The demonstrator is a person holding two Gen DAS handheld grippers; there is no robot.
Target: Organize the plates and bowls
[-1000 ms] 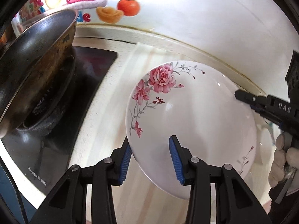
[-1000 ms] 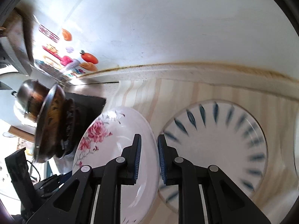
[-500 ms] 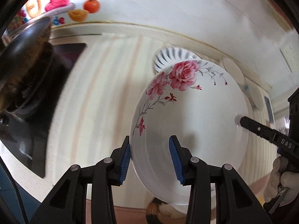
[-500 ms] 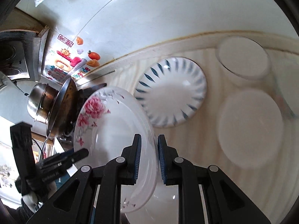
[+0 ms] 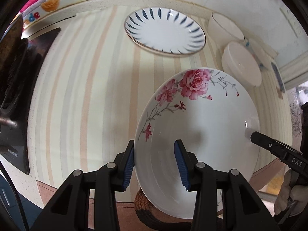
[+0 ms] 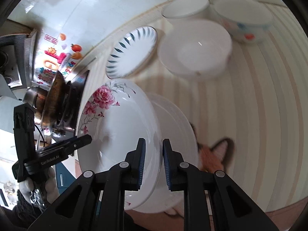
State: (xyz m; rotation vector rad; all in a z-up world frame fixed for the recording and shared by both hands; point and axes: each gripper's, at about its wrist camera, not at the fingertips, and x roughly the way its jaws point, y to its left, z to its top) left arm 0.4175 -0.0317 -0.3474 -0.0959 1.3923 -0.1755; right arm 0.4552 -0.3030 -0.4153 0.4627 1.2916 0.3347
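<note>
Both tongs, left tongs part-open and right tongs nearly closed, grip opposite rims of the rose plate, carried away from the stove toward the blue-leaf plate at 12 o'clock, likely for stacking.

striped counter bears blue-leaf plate (white bowls beside)

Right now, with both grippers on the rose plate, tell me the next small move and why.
Probably carry the rose plate toward the blue-leaf plate and lower it on top. The left gripper and right gripper each clamp an opposite rim, the plate hangs tilted above the striped mat, and that plate is the only other one lying free.
</note>
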